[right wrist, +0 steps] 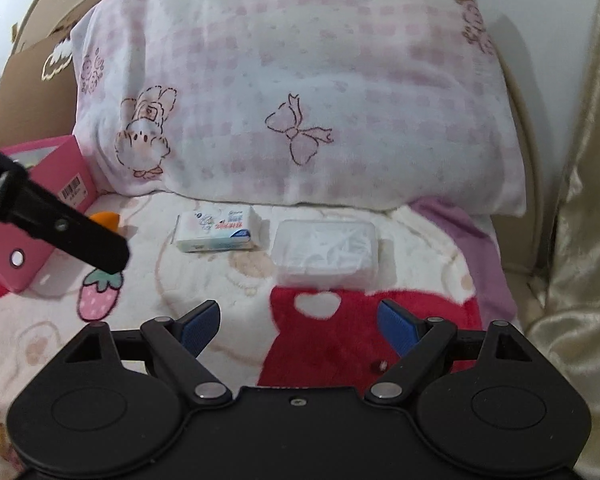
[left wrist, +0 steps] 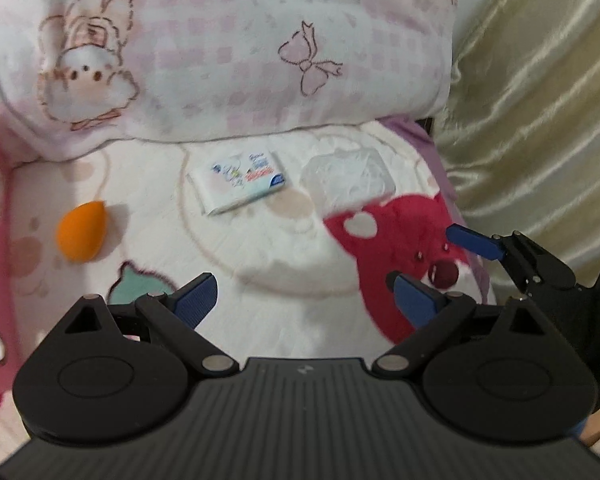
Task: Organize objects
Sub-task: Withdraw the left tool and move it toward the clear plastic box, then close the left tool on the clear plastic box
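Note:
An orange teardrop sponge [left wrist: 82, 232] lies on the cartoon blanket [left wrist: 284, 320] at the left. A white and blue tissue pack [left wrist: 242, 182] and a clear plastic box [left wrist: 348, 176] lie side by side just below the pillow. My left gripper [left wrist: 306, 300] hovers open over the blanket, short of all three, with nothing between its fingers. In the right wrist view my right gripper [right wrist: 300, 326] is open and empty too, with the clear box [right wrist: 326, 252] straight ahead and the tissue pack [right wrist: 216, 230] ahead to the left. The sponge [right wrist: 106, 220] is half hidden behind the left gripper's black body.
A large pink-checked pillow [right wrist: 300, 100] leans along the back. At the left stands a pink box [right wrist: 32, 208], with a cardboard box [right wrist: 32, 92] behind it. A gold satin curtain [right wrist: 580, 200] hangs on the right, beyond the bed's edge.

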A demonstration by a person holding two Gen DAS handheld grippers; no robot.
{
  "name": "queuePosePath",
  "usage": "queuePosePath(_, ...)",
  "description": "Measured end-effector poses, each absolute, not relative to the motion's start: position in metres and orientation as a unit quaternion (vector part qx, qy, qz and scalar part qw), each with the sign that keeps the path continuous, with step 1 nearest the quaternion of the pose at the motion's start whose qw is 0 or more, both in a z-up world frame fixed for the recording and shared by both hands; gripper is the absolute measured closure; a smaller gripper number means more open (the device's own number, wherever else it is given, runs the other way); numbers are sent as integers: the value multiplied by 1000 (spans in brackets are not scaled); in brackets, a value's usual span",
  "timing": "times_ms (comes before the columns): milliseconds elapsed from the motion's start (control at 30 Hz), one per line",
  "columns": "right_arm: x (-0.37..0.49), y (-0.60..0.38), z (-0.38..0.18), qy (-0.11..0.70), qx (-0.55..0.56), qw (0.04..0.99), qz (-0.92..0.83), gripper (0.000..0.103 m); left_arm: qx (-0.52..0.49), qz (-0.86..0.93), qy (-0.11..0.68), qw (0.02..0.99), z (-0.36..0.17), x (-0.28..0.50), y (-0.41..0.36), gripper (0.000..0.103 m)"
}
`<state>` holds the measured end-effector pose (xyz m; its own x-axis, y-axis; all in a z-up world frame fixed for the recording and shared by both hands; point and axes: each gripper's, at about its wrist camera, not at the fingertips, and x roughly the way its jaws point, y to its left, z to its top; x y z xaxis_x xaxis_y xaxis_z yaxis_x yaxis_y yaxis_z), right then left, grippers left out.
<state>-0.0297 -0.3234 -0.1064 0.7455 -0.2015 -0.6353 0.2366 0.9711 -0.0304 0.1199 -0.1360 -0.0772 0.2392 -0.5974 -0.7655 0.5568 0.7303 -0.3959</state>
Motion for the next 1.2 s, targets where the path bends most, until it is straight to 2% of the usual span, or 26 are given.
queuePosePath(200,-10,-326,-121,348,10,933,-93,15,4,-365,446,817,-90,125,-160,10)
queuePosePath(333,-4,-338,-132,342,49,930,-124,15,-12,-374,434,819,-102,126,-168,10)
queuePosePath(433,10,-336,-142,375,32,913,-156,18,-4,-377,425,823,-109,126,-176,12)
queuePosePath(633,19,-325,-157,354,1,916,-188,18,-31,-400,415,816,-126,136,-183,22)
queuePosePath(700,19,-329,-166,337,7,919,-205,18,-22,-390,422,818,-131,141,-190,36)
queuePosePath(733,19,-334,-171,334,24,919,-207,18,-28,-386,425,818,-134,144,-191,38)
queuePosePath(867,21,-335,-174,314,-20,929,-193,17,-62,-382,444,808,-144,155,-194,39)
queuePosePath(967,23,-340,-172,296,-19,937,-183,16,-67,-380,441,810,-147,156,-196,45)
queuePosePath(1200,30,-346,-176,300,-21,938,-171,14,-63,-384,422,819,-148,153,-209,47)
